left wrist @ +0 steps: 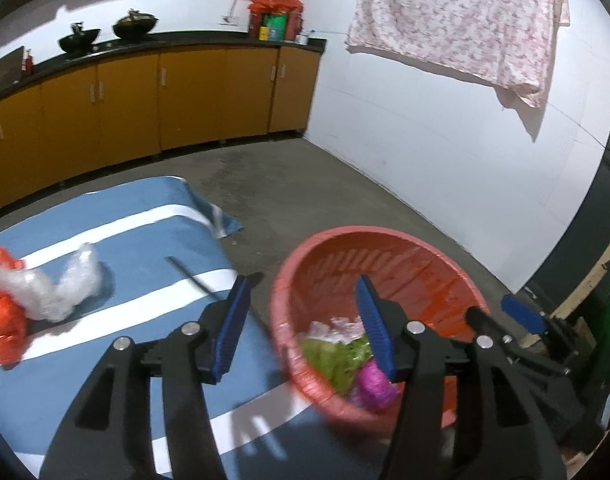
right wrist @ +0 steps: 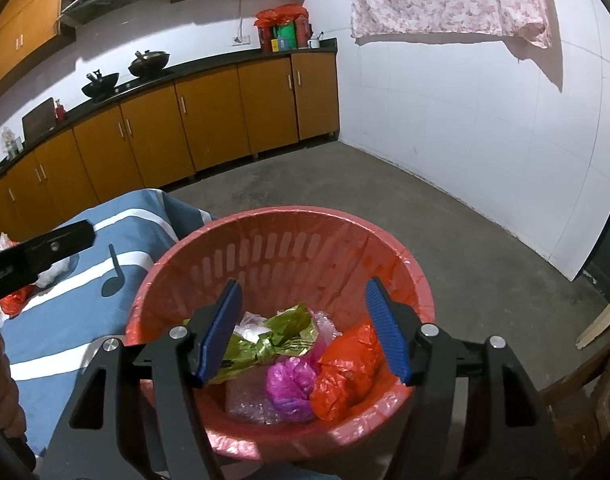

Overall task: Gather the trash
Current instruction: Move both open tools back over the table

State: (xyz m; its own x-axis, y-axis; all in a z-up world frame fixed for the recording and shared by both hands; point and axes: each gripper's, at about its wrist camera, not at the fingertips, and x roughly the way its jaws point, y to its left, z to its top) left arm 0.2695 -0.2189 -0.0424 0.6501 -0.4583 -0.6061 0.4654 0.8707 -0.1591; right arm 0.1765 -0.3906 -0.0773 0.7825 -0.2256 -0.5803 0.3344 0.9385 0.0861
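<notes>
I see a kitchen: orange cabinets, concrete floor, blue striped cloth. Both hand-held grippers, left and right, gape empty above the pink basket of trash. More wrappers lie blurred, cut off left.

Orange bag cut off by left edge; basket near rim motion-blurred; its base hidden behind the left gripper
</notes>
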